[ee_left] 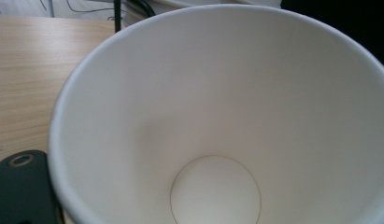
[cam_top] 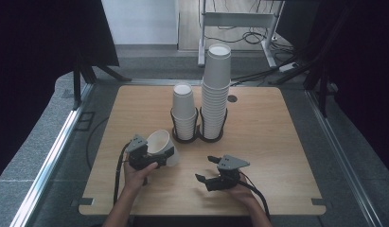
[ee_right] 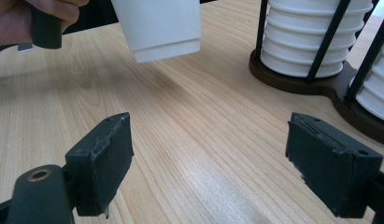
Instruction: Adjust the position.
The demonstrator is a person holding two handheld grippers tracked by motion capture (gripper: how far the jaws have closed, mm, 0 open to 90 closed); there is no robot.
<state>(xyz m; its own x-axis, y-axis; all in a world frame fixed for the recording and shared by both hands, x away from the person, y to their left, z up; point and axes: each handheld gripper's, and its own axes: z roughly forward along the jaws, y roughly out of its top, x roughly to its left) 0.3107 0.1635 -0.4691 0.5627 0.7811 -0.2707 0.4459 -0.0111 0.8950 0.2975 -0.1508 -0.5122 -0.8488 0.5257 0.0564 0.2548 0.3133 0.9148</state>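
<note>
I hold paper cup (cam_top: 161, 144) by rim in left gripper (cam_top: 156, 158), tilted above table (cam_top: 277, 142), near cup stacks (cam_top: 216, 90). Right gripper (cam_top: 206, 169) spread wide, empty. Step: carrying single cup. Next, probably: steady placement.

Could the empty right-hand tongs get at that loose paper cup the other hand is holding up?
Probably yes: the right tongs stand open with bare table between them and the cup, though the left tongs already grip it.

L claw (cam_top: 160, 158) grips tilted paper cup (cam_top: 161, 144) above table (cam_top: 277, 142); R claw (cam_top: 205, 169) open, nr cup stacks (cam_top: 216, 90).
</note>
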